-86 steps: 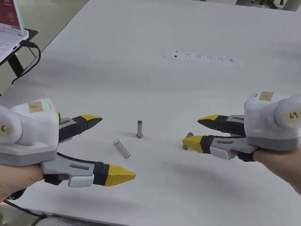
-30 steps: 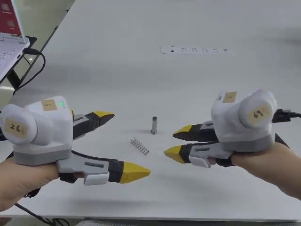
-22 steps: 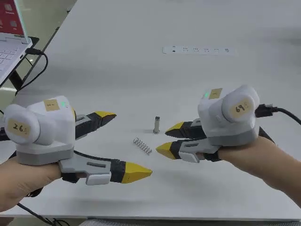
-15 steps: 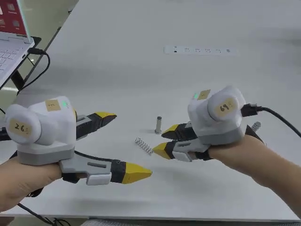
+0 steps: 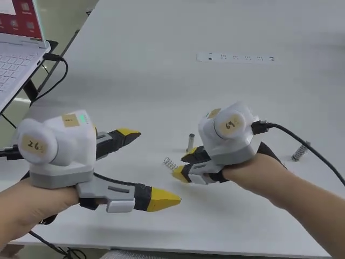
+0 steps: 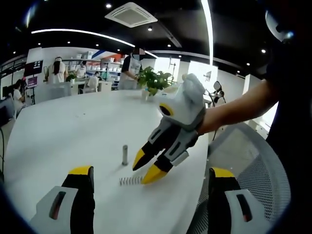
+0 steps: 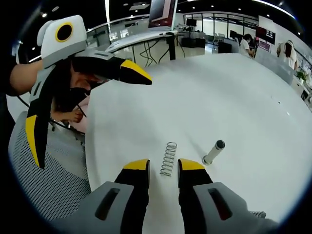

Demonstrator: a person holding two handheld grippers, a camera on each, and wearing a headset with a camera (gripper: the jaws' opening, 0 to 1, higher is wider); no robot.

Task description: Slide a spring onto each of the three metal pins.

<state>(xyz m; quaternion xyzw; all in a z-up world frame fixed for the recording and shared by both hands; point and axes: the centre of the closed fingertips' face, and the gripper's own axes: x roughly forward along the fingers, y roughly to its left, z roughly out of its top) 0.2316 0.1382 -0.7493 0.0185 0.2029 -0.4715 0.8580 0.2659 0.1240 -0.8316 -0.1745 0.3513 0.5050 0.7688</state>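
A loose spring (image 5: 168, 162) lies flat on the white table (image 5: 161, 86), just left of a short upright metal pin (image 5: 191, 142). My right gripper (image 5: 182, 164) hovers low over the spring, open with its jaws narrowly apart. In the right gripper view the near end of the spring (image 7: 168, 158) sits in the gap of my right gripper (image 7: 163, 165) without touching either finger, and the pin (image 7: 213, 152) stands to the right. My left gripper (image 5: 150, 167) waits wide open and empty to the left. The left gripper view shows the spring (image 6: 130, 181), the pin (image 6: 125, 155) and the right gripper (image 6: 148, 168). A second spring (image 5: 300, 151) leans at the right.
A laptop (image 5: 16, 48) sits at the far left with a black cable (image 5: 54, 81) beside it. A white power strip (image 5: 240, 58) lies farther back. The right gripper's cable (image 5: 310, 148) trails to the right. The table's near edge (image 5: 215, 249) is close to my hands.
My right gripper has moved left, past the pin, down to the loose spring, and its jaws have narrowed. The left gripper has stayed open in place. The head camera has shifted slightly.
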